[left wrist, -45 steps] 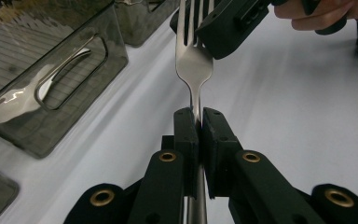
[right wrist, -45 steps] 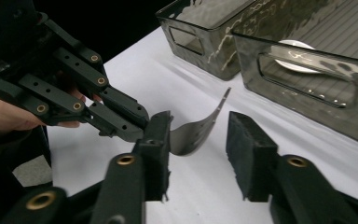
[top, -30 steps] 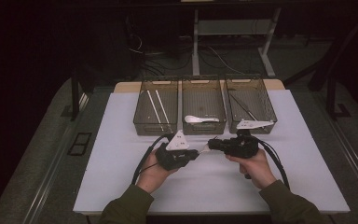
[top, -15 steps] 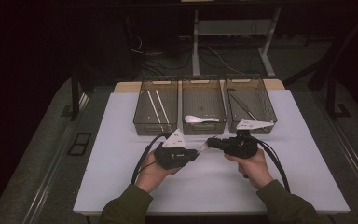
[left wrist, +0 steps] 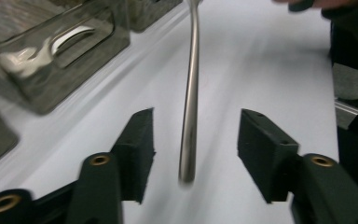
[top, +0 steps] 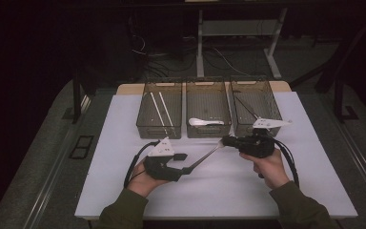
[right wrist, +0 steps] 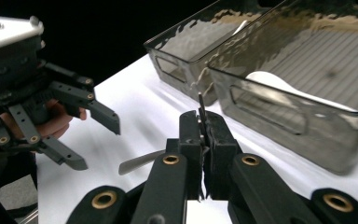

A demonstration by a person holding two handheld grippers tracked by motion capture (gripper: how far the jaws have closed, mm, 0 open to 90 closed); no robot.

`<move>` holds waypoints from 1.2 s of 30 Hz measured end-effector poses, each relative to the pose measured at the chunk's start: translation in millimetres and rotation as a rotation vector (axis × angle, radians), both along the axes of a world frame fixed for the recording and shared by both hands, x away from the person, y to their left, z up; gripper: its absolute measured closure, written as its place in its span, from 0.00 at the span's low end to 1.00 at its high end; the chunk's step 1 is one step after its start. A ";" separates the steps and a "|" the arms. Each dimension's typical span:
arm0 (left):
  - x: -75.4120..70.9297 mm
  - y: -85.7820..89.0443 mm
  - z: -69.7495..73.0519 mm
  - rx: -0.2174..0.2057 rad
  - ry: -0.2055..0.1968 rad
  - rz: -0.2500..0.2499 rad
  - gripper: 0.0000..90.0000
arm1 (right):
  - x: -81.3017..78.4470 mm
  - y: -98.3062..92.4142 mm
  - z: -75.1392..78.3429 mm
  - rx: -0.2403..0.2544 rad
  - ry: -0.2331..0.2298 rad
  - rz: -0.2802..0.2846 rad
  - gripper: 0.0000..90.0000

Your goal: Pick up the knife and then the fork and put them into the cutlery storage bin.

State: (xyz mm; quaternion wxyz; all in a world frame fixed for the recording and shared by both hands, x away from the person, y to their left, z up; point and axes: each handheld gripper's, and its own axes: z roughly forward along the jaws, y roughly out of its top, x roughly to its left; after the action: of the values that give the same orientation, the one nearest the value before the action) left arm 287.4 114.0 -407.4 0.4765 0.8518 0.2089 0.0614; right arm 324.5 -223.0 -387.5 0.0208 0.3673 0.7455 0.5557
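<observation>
Your left gripper (top: pixel 183 163) sits low over the white table (top: pixel 114 143), on the left side, with your left hand (top: pixel 143 181) under it. Its jaws have just been opening. Now they stand apart, and a metal spoon handle (left wrist: pixel 189 116) runs between them. The pads (left wrist: pixel 137 144) do not touch it; there is a gap on each side.

The spoon (top: pixel 204 159) slants up from your left gripper toward the right, a little above the table. Its far end is in your right gripper (top: pixel 226 141). In the right gripper view those jaws are pressed tight together on the thin end of the spoon (right wrist: pixel 137 162), and the handle sticks out to the left.

Your right hand (top: pixel 267 164) holds that gripper just in front of the boxes.

Three clear boxes stand side by side at the back of the table. The left box (top: pixel 145 114) has two thin white sticks (top: pixel 158 112) in it. The middle box (top: pixel 190 102) has a white spoon (top: pixel 205 122) near its front wall. The right box (top: pixel 274 107) has a thin dark stick (top: pixel 248 107) in it.
</observation>
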 end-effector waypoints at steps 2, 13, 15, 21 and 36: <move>-3.5 6.3 -3.4 -0.005 -0.012 0.007 0.41 | -0.2 -5.1 2.0 -0.006 -0.008 -0.008 0.97; -9.7 27.2 -15.8 0.003 -0.032 0.073 0.15 | 2.3 -31.5 13.0 -0.011 -0.027 -0.051 0.97; -8.9 28.7 -16.7 0.009 -0.033 0.075 0.13 | 3.4 -35.2 14.9 -0.013 -0.027 -0.053 0.97; -12.2 35.5 -19.3 0.015 -0.040 0.096 0.05 | 4.8 -47.0 19.8 -0.010 -0.029 -0.063 0.97; -15.2 46.1 -20.4 0.007 -0.003 0.136 0.00 | 17.9 -87.9 44.0 -0.035 -0.062 -0.138 0.97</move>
State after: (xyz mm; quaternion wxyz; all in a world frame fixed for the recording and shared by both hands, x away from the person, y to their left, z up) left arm 272.3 160.1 -427.8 0.4686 0.8372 0.2653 0.0953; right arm 342.4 -310.8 -343.5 0.0887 0.3999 0.7269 0.5512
